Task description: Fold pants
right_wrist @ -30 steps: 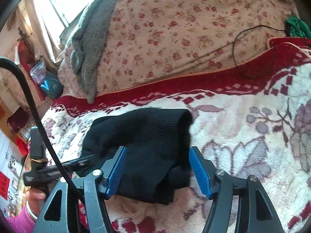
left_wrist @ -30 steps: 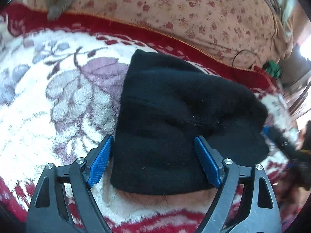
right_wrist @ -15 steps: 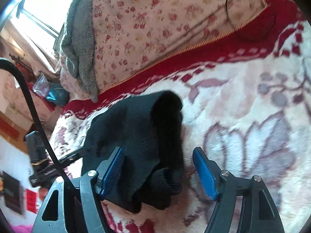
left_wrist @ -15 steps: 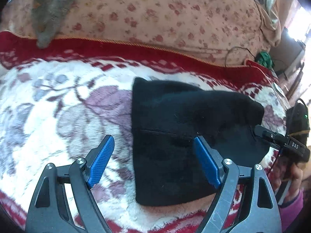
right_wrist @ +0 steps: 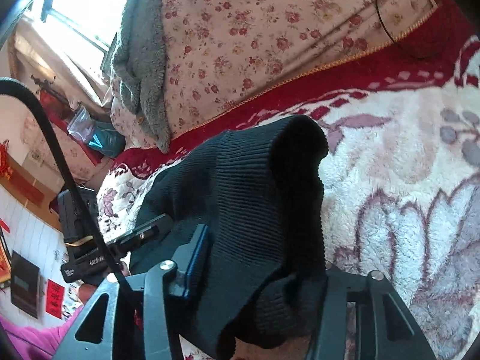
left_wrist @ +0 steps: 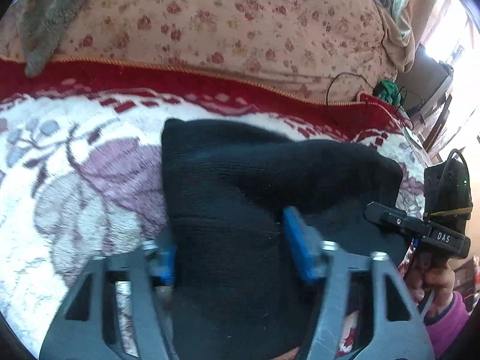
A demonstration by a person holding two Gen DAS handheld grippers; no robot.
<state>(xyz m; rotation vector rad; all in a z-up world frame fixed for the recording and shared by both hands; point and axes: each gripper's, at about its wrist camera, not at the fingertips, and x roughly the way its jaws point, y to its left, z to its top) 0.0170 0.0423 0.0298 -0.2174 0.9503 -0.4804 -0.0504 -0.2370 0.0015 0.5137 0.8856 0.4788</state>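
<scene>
The black knit pants (left_wrist: 255,186) lie folded in a thick bundle on a white blanket with purple flowers. My left gripper (left_wrist: 231,246) straddles the bundle's near end, its blue fingers (left_wrist: 300,249) closing in on the fabric with a wide fold between them. My right gripper (right_wrist: 258,255) has the ribbed end of the pants (right_wrist: 264,198) bunched between its jaws and raised off the blanket; its right finger is hidden under cloth. The right gripper also shows in the left wrist view (left_wrist: 399,222) at the bundle's right edge.
A floral quilt (left_wrist: 225,24) is piled behind the blanket's red border (left_wrist: 150,81). A grey towel (right_wrist: 141,60) hangs over it. A black cable (left_wrist: 345,81) and a green object (left_wrist: 387,90) lie at the far right. The left gripper's body (right_wrist: 99,255) sits left of the pants.
Both grippers have moved forward onto the pants and narrowed their jaws on the fabric. The right end of the bundle has risen.
</scene>
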